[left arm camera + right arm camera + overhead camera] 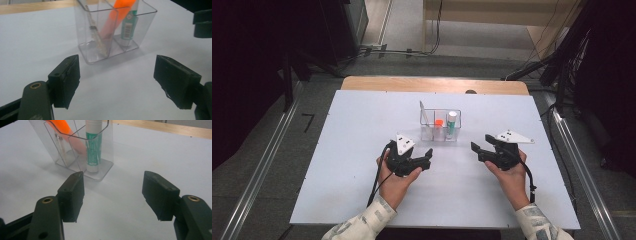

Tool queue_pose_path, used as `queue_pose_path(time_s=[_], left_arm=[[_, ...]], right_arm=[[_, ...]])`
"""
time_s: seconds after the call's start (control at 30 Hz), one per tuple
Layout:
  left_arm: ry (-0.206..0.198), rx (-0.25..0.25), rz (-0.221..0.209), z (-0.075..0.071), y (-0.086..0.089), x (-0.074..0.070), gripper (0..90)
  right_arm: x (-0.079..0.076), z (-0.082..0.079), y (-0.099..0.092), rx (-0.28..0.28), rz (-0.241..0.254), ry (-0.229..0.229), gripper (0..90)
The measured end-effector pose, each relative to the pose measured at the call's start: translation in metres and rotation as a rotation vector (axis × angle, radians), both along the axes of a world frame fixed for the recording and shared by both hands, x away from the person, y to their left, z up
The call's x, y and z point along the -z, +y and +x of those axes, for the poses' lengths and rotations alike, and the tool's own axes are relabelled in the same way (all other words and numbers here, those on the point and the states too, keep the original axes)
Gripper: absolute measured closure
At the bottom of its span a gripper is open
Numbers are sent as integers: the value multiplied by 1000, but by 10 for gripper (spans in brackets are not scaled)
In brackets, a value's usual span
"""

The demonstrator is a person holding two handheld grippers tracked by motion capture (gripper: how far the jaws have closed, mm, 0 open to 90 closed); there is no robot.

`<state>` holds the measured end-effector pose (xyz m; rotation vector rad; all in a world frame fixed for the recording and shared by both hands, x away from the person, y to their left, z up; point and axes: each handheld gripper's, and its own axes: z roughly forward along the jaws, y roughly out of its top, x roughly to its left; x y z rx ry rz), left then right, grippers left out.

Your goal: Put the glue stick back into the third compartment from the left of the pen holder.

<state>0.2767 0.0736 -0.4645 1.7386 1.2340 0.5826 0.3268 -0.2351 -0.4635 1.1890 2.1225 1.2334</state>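
Two grippers sit low over the white table [352, 170] in the high view, both empty. Left gripper [428, 159] is spread wide, tips aimed right and a bit away from the person; right gripper [475, 148] is spread too, tips aimed left. Clear plastic holder [440, 125] stands upright just beyond and between them, near mid-table, touching neither. It has several compartments: an orange marker [439, 122] in the middle one, a glue stick [452, 123] with white cap and green label on the right, a thin metal piece [424, 113] leaning out at the left.

Left gripper view: jaws wide apart with bare table between them, nothing pinched. Holder [87, 53] straight ahead, near but apart. Marker [115, 17] leans, long axis tilted with top toward upper right; glue stick [129, 25] close to upright (barcode visible on the label); thin metal piece [97, 40] slants, lower end toward the right.

Right gripper view: jaws likewise wide, nothing between the pads. Holder [106, 166] ahead and left of centre. Glue stick [93, 147] stands vertical on the base; marker [62, 126] tilts with its top toward upper left.
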Motion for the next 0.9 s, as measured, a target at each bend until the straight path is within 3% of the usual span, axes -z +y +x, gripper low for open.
queue_pose_path(time_s=[0.6, 0.9], left_arm=[[4, -167, -4, 1, 68, 7, 211], [5, -222, -5, 2, 89, 8, 211]], right_arm=[[0, -4, -11, 26, -5, 5, 324], [1, -8, -21, 42, -9, 2, 324]])
